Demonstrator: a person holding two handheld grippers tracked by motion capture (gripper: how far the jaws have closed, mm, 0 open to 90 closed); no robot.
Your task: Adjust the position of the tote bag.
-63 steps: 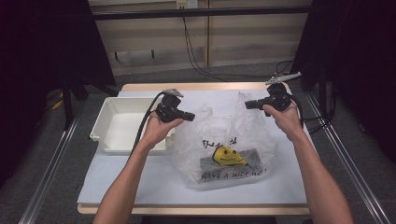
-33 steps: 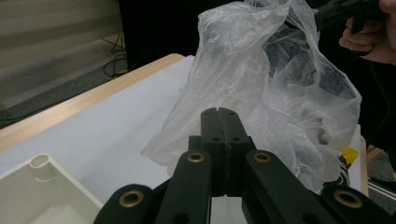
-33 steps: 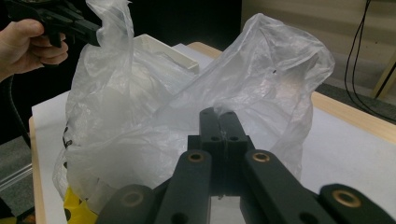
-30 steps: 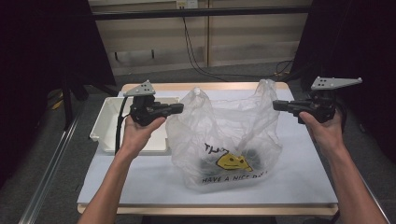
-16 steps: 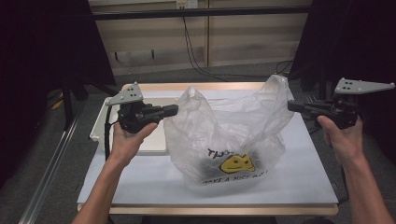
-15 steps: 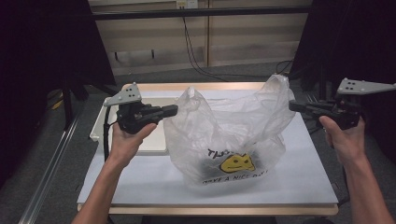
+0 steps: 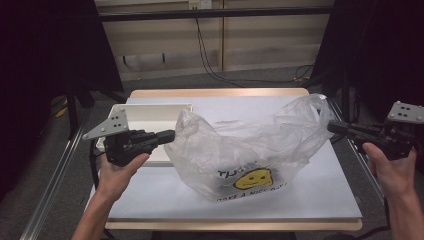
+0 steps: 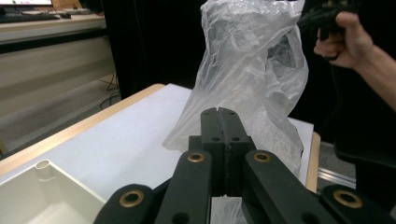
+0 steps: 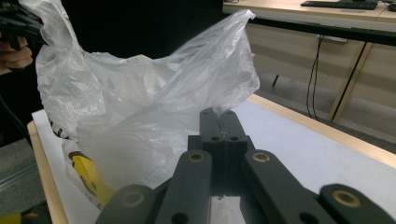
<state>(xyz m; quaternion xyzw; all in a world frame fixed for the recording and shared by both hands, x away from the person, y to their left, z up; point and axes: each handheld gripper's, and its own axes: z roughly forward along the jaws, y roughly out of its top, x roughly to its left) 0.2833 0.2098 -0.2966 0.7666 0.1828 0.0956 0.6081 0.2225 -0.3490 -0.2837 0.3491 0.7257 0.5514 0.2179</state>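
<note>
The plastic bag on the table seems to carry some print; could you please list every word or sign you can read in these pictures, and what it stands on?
"HAVE A NICE DAY": bottom line on the plastic bag, under its yellow smiley face; small, only roughly legible.
Handwriting-style black word above the smiley, likely "Thank": too blurred to confirm.
White tray, table and both grippers: no readable text.

The crinkled plastic bag (image 7: 250, 150) hides its own inside and blurs its printed lettering, and the white tray (image 8: 46, 196) is cut off at the frame's edge.
</note>
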